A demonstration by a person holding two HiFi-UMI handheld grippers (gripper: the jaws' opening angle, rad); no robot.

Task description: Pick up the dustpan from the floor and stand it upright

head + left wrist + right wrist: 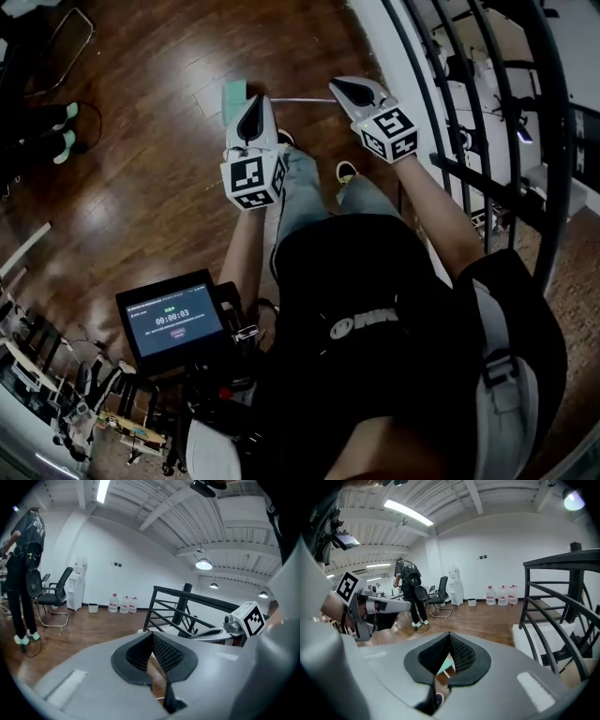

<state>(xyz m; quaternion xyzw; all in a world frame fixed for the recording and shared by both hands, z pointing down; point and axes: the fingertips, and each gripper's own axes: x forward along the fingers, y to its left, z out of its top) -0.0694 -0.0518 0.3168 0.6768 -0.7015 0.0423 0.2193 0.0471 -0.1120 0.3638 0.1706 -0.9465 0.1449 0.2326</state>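
Observation:
A pale green dustpan (233, 95) lies flat on the dark wooden floor, with its thin handle (305, 98) running off to the right. My left gripper (251, 103) hangs above the floor just right of the pan, shut with nothing in it. My right gripper (351, 87) is held farther right, over the handle's end, also shut and empty. In the right gripper view a bit of the green dustpan (446, 664) shows below the closed jaws of the right gripper (450, 637). In the left gripper view the left gripper (152, 637) has its pads together over bare floor.
A black metal railing (487, 141) on a white ledge runs along the right. A small screen (173, 322) on a rig sits at the lower left. A person (408, 588) stands farther off near an office chair (56, 592). Water bottles (123, 604) line the far wall.

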